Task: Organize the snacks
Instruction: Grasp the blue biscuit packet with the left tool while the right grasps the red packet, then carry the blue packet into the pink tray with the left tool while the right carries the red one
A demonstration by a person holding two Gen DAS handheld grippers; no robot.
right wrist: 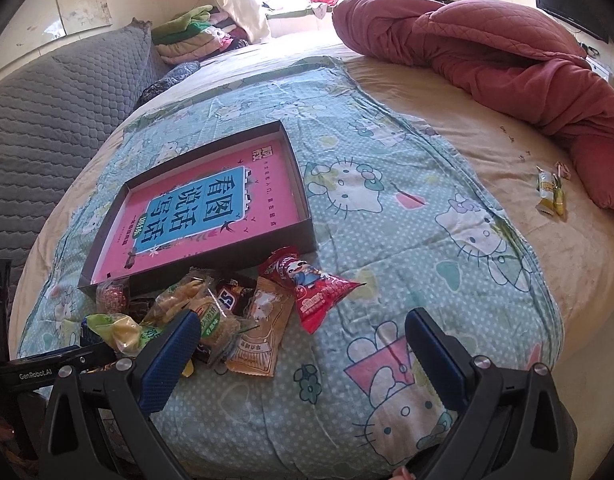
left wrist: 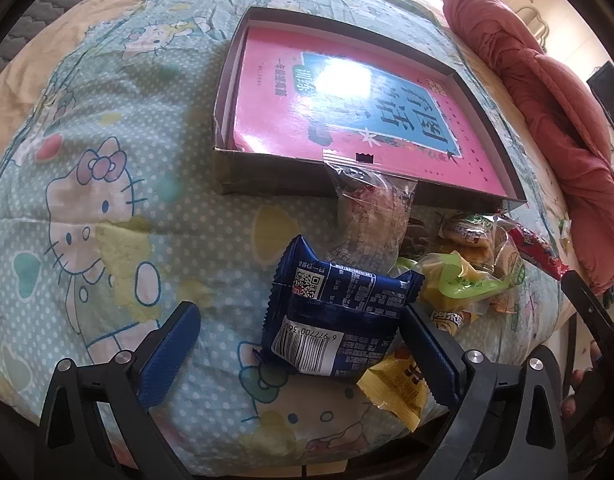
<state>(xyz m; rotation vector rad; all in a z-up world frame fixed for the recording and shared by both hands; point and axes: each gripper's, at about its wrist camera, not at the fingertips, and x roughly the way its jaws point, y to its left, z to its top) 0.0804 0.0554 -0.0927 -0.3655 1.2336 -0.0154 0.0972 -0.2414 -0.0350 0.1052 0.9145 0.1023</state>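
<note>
A shallow dark box [left wrist: 223, 168] [right wrist: 307, 208] with a pink book inside lies on the Hello Kitty blanket. A pile of wrapped snacks lies at its near edge. In the left wrist view my left gripper [left wrist: 303, 328] is open, with a blue snack pack [left wrist: 339, 320] between its fingers, lying on the blanket. A clear-wrapped snack [left wrist: 371, 216] leans on the box edge. A yellow-green pack [left wrist: 455, 280] and a yellow pack [left wrist: 395, 388] lie beside it. My right gripper [right wrist: 303, 336] is open and empty, just right of the pile, near a red pack [right wrist: 315, 288] and a brown pack [right wrist: 263, 332].
A red quilt [right wrist: 507, 56] is bunched at the far right of the bed. A few small candies [right wrist: 551, 192] lie near it. A grey padded headboard [right wrist: 47, 120] stands on the left. Folded clothes [right wrist: 191, 36] sit at the back.
</note>
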